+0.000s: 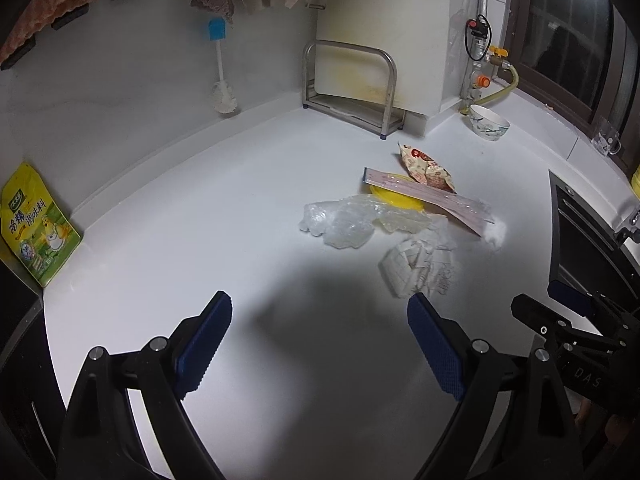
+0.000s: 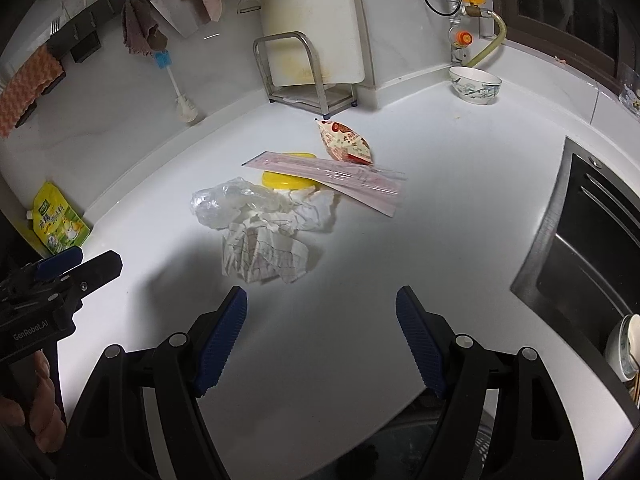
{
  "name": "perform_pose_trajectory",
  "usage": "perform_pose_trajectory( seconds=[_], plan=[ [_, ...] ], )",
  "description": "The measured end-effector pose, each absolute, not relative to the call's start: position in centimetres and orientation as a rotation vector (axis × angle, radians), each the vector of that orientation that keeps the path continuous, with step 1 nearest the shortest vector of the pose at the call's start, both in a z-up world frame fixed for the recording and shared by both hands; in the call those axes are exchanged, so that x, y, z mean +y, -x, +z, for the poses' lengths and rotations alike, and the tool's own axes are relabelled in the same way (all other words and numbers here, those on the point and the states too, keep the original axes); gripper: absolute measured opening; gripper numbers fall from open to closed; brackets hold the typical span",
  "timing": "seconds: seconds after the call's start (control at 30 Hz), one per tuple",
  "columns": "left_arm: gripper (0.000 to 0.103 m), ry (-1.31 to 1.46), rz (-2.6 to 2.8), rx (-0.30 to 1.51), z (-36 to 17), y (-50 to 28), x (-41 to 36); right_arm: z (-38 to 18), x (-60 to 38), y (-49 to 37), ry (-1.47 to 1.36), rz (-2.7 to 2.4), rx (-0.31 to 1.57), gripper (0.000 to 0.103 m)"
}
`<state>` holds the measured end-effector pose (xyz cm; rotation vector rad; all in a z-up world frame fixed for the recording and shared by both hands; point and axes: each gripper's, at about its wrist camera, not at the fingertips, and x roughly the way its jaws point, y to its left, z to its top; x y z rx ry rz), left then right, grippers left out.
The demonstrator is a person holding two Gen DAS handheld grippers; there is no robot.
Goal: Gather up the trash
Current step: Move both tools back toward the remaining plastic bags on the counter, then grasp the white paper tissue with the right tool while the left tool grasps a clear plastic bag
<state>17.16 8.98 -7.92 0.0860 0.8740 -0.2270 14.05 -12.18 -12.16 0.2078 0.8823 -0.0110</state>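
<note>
Nothing collected yet, as far as the pics show. The trash sits in one loose pile mid-counter, untouched, w/ both grippers short of it.

Left gripper (image 1: 320,344): jaws spread wide, nothing between them, hovering over bare white counter (image 1: 200,220). In the left wrist view the pile is at approx 1 o'clock from it, near but apart. Right gripper (image 2: 320,340): jaws also spread wide, empty; the pile sits at approx 11–12 o'clock, with the crumpled paper (image 2: 264,252) closest, just beyond the fingertips.

Pile contents:
- crumpled paper, nearest edge
- clear plastic wrap (image 2: 228,204), at the paper's 10 o'clock, touching it
- yellow lid (image 2: 286,180), partly under the wrap and under the pink flat sleeve (image 2: 332,180)
- red-print snack wrapper (image 2: 348,144) at the far end, resting against the sleeve

Non-trash, prob. to be left alone: yellow seasoning pouch (image 2: 60,220) at 9 o'clock against the wall, bowl (image 2: 474,84) at 1 o'clock in the corner, sink (image 2: 592,240) at 3 o'clock.

No bin clearly visible in either view, so drop-off spot unknown. All five items are left to pick; the paper looks the easiest first grab for the right gripper.
</note>
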Motion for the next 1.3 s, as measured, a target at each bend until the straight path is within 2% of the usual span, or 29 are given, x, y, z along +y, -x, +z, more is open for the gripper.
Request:
perform_pose_trajectory(
  seconds=[0.8,1.0,1.3],
  plan=[
    [0.088,-0.078,-0.23,0.894,-10.3,-22.4,12.4,-15.1,-7.6,-21.0,-0.203,-0.007,0.948,0.076],
    [0.088,-0.065,-0.231,0.907,-11.0,-22.8,12.7,-16.8,-6.6,-22.9,-0.19,-0.01,1.004,0.077],
    [0.088,-0.051,-0.224,0.918,-11.5,-22.8,13.1,-17.6,-5.6,-24.2,-0.144,-0.04,0.988,0.077]
  ],
)
